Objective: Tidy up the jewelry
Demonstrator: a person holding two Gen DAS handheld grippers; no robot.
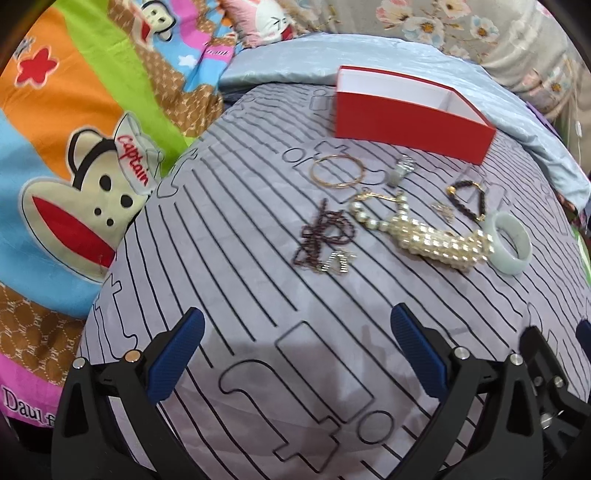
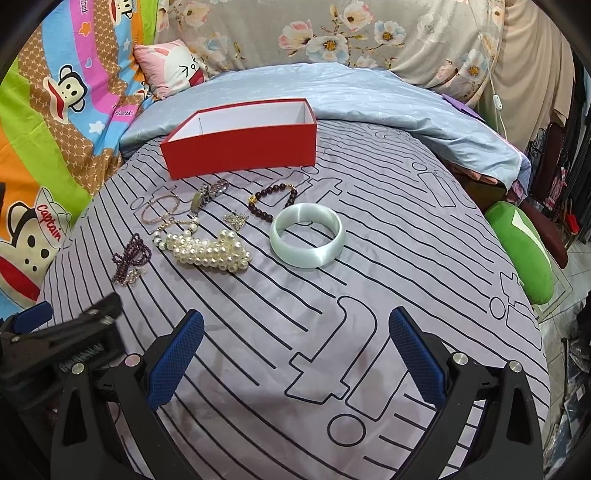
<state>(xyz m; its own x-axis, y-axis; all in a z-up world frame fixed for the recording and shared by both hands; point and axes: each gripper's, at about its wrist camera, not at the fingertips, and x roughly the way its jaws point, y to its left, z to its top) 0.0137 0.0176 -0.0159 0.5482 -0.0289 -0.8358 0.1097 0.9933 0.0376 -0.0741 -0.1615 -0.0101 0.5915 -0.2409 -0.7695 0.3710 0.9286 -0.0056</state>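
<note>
An open red box (image 1: 406,122) (image 2: 240,149), white inside and empty, stands at the far side of the grey striped cloth (image 2: 332,332). In front of it lie a pearl necklace (image 1: 424,236) (image 2: 207,249), a pale green bangle (image 1: 511,243) (image 2: 307,234), a dark bead bracelet (image 1: 467,201) (image 2: 273,201), a thin gold bangle (image 1: 337,171) (image 2: 160,208), a purple bead string (image 1: 321,236) (image 2: 131,254) and a small watch (image 1: 400,170) (image 2: 207,195). My left gripper (image 1: 295,354) is open and empty, short of the jewelry. My right gripper (image 2: 295,354) is open and empty, short of the bangle.
A colourful cartoon blanket (image 1: 55,184) lies to the left. A light blue quilt (image 2: 369,96) and a floral cover (image 2: 369,29) lie behind the box. A green cushion (image 2: 524,251) sits off the right edge. The left gripper's body (image 2: 55,339) shows in the right wrist view.
</note>
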